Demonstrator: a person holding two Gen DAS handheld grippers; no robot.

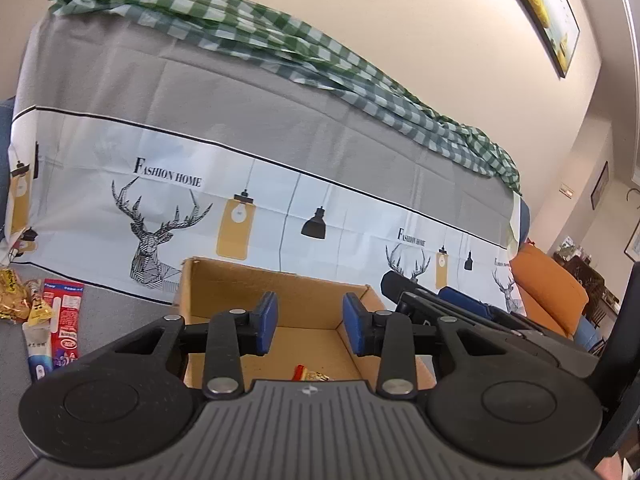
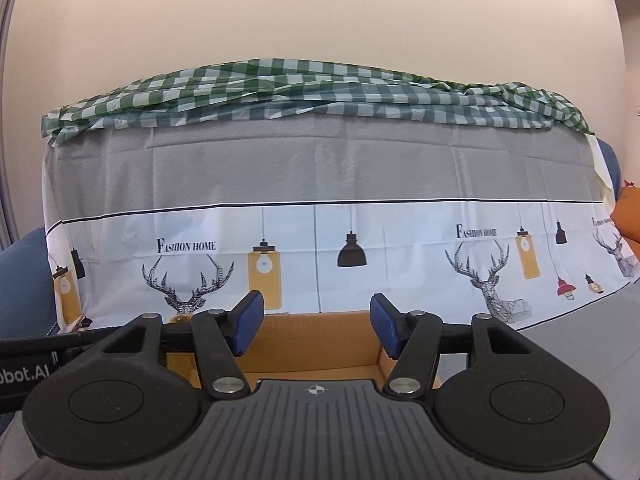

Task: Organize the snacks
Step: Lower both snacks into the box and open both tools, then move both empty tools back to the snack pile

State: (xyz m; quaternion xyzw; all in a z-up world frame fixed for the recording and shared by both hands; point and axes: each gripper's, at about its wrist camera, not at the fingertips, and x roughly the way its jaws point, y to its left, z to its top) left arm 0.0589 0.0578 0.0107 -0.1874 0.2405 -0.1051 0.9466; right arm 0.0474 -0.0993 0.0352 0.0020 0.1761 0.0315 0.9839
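An open cardboard box stands on the grey cloth-covered seat, and a red and gold snack packet lies on its floor. My left gripper hovers over the box with its blue pads apart and nothing between them. To the left of the box lie gold-wrapped snacks and a red and blue packet. In the right wrist view my right gripper is open and empty above the same box. Its dark body shows at the box's right side in the left wrist view.
Behind the box rises a sofa back draped in a grey and white deer-print cloth, with a green checked cloth along its top. An orange cushion sits at the right end. A framed picture hangs on the wall.
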